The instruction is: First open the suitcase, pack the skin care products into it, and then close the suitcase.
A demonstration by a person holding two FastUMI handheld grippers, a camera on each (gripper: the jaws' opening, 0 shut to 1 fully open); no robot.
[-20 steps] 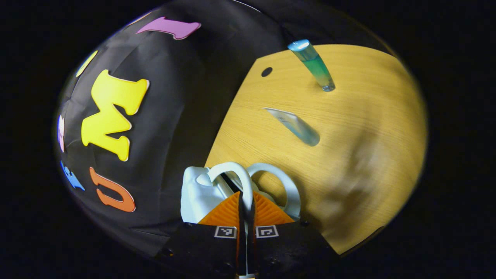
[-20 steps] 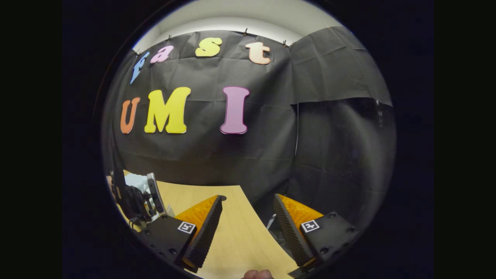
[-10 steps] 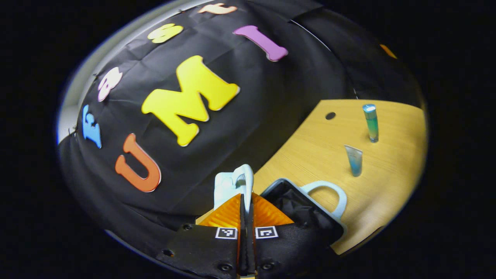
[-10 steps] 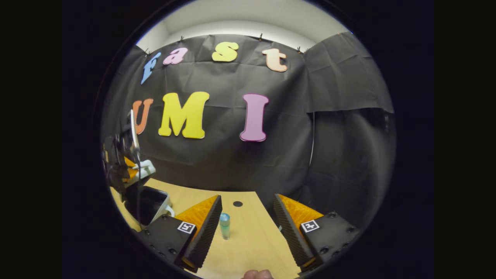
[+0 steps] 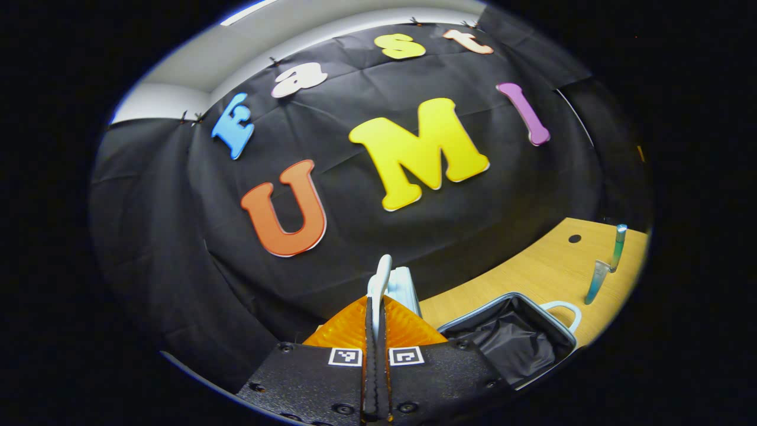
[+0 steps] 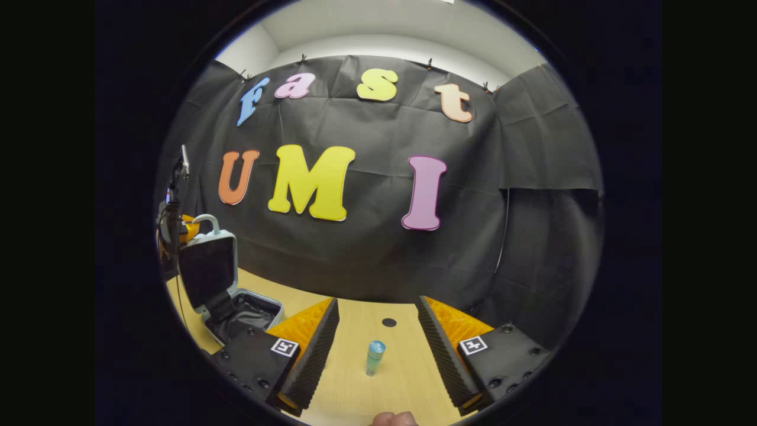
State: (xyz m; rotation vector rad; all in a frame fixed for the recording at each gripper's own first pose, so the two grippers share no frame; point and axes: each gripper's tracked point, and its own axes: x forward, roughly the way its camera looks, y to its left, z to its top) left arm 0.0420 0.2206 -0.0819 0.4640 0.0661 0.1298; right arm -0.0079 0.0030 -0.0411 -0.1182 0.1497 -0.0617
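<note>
The small pale blue suitcase (image 6: 208, 266) stands open at the table's left, lid upright, black-lined base (image 5: 510, 338) lying flat. My left gripper (image 5: 376, 303) is shut on the lid's white handle (image 5: 382, 273); the right gripper view has that gripper (image 6: 175, 228) at the lid's top. A blue-green tube (image 6: 374, 357) stands on its cap between the spread fingers of my open right gripper (image 6: 378, 355), a little ahead of them. The left gripper view has this tube (image 5: 618, 239) and a second, clearer tube (image 5: 596, 281) to the right of the base.
The wooden table (image 6: 355, 390) has a dark cable hole (image 6: 388, 322) beyond the tube. The base's own white handle (image 5: 563, 310) faces the tubes. Black cloth walls close the back and right. A fingertip (image 6: 393, 419) sits at the bottom edge.
My left gripper has swung the lid up from nearly closed to upright, exposing the black lining. The right gripper has shifted so the standing tube now lies between its fingers.
</note>
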